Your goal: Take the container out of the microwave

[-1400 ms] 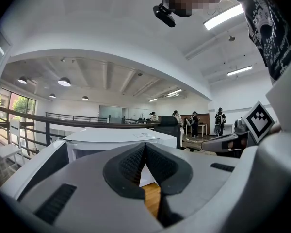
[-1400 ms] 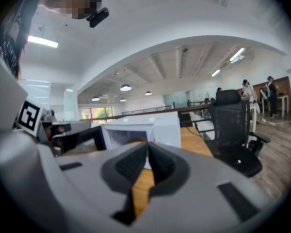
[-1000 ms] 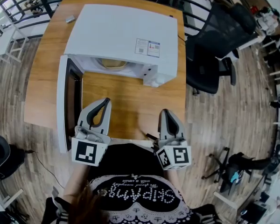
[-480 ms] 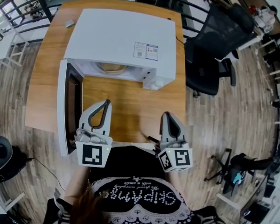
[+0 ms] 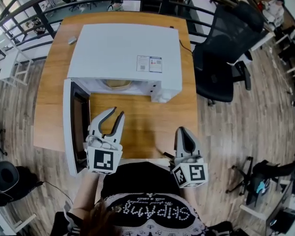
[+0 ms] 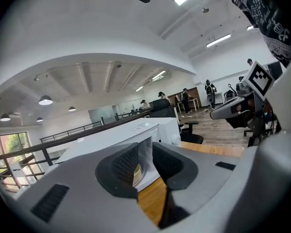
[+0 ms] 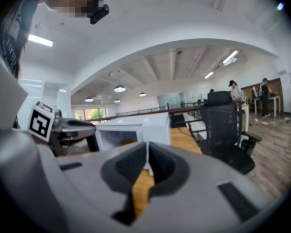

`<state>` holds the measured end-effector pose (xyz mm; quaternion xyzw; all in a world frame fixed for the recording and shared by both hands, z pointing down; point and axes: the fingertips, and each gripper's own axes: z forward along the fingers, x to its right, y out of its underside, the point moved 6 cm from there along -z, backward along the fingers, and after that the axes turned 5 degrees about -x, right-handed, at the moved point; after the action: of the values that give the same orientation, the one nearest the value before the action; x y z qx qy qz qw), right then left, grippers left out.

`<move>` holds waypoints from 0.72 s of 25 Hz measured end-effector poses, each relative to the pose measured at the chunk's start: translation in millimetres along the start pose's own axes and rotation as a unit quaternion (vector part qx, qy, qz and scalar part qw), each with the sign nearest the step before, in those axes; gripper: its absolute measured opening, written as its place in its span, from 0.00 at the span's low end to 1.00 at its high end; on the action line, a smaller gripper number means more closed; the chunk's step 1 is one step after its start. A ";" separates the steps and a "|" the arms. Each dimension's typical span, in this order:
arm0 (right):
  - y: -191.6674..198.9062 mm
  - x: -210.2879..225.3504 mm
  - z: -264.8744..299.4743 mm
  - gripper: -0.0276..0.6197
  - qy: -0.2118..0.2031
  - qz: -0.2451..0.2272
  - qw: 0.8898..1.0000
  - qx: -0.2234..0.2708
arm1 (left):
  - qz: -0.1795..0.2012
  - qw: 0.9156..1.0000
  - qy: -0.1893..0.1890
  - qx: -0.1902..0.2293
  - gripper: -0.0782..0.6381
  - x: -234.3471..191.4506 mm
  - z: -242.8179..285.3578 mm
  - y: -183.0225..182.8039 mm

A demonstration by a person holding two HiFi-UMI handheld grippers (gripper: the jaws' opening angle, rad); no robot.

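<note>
Only a sliver of the container [image 5: 117, 84] shows: a tan curved rim deep in the cavity of the microwave [image 5: 123, 48], with the rest hidden under the oven's white top. The microwave's door [image 5: 69, 127] stands swung out at its left side, seen nearly edge-on, so its window is hard to read. Before the cavity mouth, over the wooden table [image 5: 137, 117], the left gripper [image 5: 116, 116] hovers with its jaws apart and nothing between them. In the left gripper view, the gap frames the opening and a thin yellowish strip of the container [image 6: 137, 174]. The right gripper [image 5: 183, 132] sits farther from the microwave, near the table's front edge, jaws drawn together to a hairline slit and empty. Behind the microwave's left rear corner lies a small grey object [image 5: 73, 40], too small to name. A black office chair [image 5: 226, 43] stands off the microwave's right side, partly cut off by railing.
</note>
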<state>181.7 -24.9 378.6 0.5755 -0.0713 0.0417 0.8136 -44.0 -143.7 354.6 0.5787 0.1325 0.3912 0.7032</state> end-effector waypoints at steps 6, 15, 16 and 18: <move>5.0 13.0 -8.4 0.10 0.021 0.011 1.000 -0.001 | 0.045 0.999 0.020 -0.018 0.30 -5.4 28.2 5.1; 8.6 30.4 -17.7 0.10 0.052 0.022 0.998 -0.001 | 0.101 0.993 0.029 -0.050 0.32 -11.2 72.7 17.3; 8.6 32.1 -18.6 0.10 0.055 0.024 0.998 -0.001 | 0.107 0.992 0.029 -0.056 0.33 -11.7 76.5 19.7; 8.4 35.1 -19.9 0.10 0.061 0.027 0.998 0.000 | 0.117 0.990 0.031 -0.068 0.33 -13.3 84.2 24.6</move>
<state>216.4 -3.9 385.7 0.5699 -0.0363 0.0987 0.8149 -8.7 -212.2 398.5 0.5290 0.0588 0.4964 0.6858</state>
